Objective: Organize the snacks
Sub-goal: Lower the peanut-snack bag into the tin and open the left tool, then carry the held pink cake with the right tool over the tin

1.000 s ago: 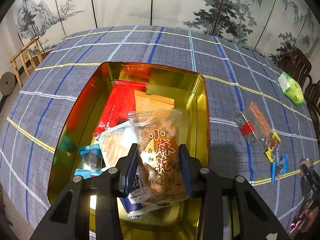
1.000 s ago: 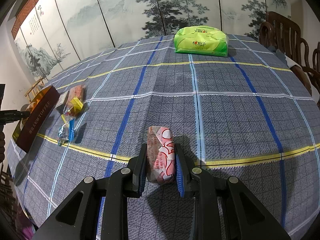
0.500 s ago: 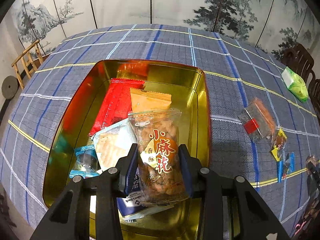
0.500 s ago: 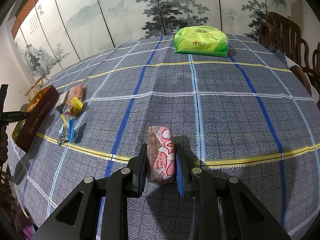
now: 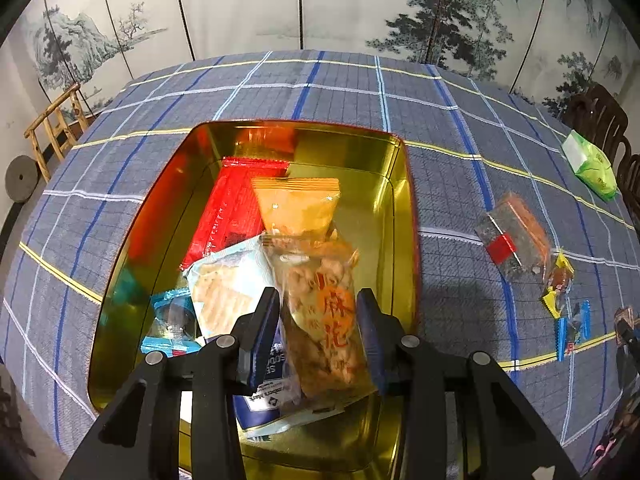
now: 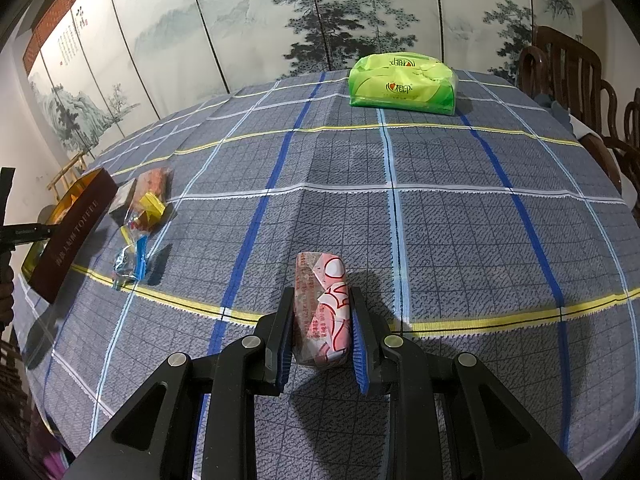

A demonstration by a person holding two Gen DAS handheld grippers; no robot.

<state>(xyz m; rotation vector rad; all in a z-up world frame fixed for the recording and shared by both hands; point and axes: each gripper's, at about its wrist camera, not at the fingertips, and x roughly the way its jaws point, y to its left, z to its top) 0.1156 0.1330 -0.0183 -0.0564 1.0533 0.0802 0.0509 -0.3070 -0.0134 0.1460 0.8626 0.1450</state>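
two tools [image 5: 318,338] [image 6: 320,334] clamp snacks: twist bag [image 5: 324,312] over tin [image 5: 400,184], pink packet [image 6: 322,312].

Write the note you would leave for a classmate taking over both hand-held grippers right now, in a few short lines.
Left hand-held gripper: shut on the clear fried-snack bag, held over the gold tin.
Right hand-held gripper: shut on the pink-and-white packet, low over the checked tablecloth, away from the tin.
Done: the tin already holds a red packet, an orange packet, a pale cracker pack and a blue-wrapped sweet.
Left: release the bag into the tin, bring the pink packet over, then collect the small loose snacks beside the tin. The green tissue pack is probably not a snack.
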